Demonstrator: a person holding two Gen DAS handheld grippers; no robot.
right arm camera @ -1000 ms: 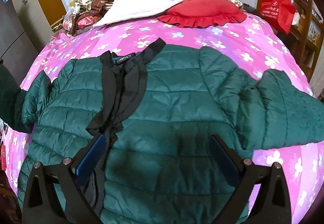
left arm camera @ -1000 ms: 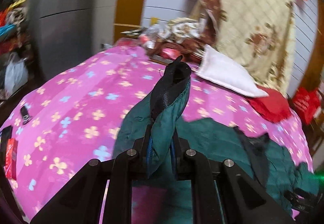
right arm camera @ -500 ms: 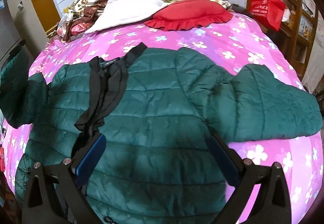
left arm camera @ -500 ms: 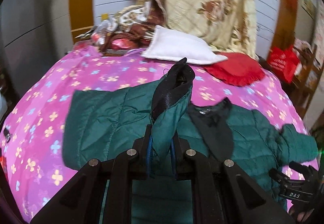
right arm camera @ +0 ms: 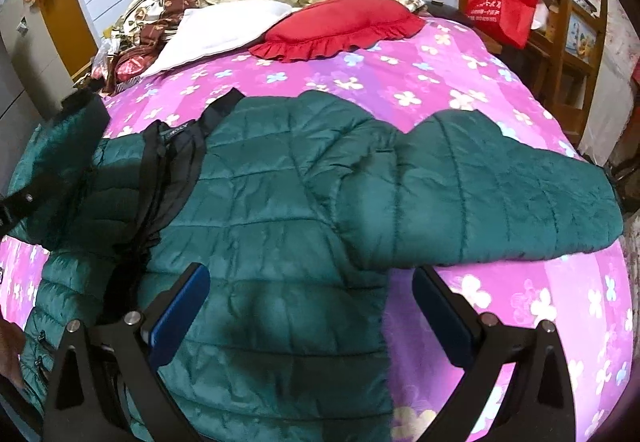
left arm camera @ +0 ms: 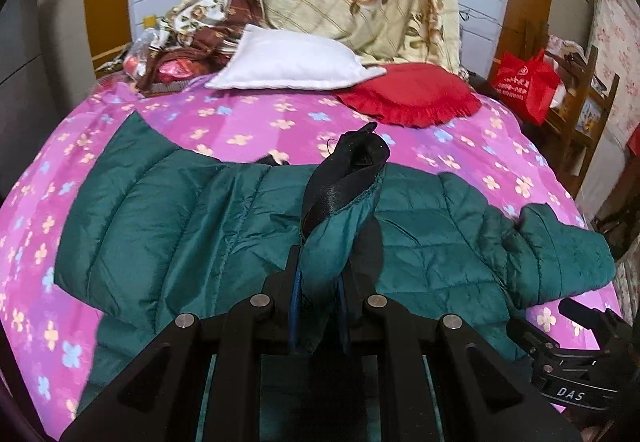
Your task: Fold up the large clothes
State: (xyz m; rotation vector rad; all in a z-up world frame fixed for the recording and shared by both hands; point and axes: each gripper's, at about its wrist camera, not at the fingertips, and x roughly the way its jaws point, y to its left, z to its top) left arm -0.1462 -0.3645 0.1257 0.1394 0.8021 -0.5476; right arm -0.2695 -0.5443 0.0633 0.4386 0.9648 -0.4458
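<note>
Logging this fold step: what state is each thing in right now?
Green jacket: spread on the bed, partly folded.
Left sleeve: lifted, cuff pinched.
Right sleeve: lying flat, stretched outward.
Left claw: shut on the cuff.
Right claw: open, empty, above the jacket.

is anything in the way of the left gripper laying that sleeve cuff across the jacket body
Nothing visible does. The left gripper is shut on the sleeve cuff, and the jacket body beyond it lies bare on the bed. The open right gripper hovers low over the jacket's near side, apart from it.
</note>
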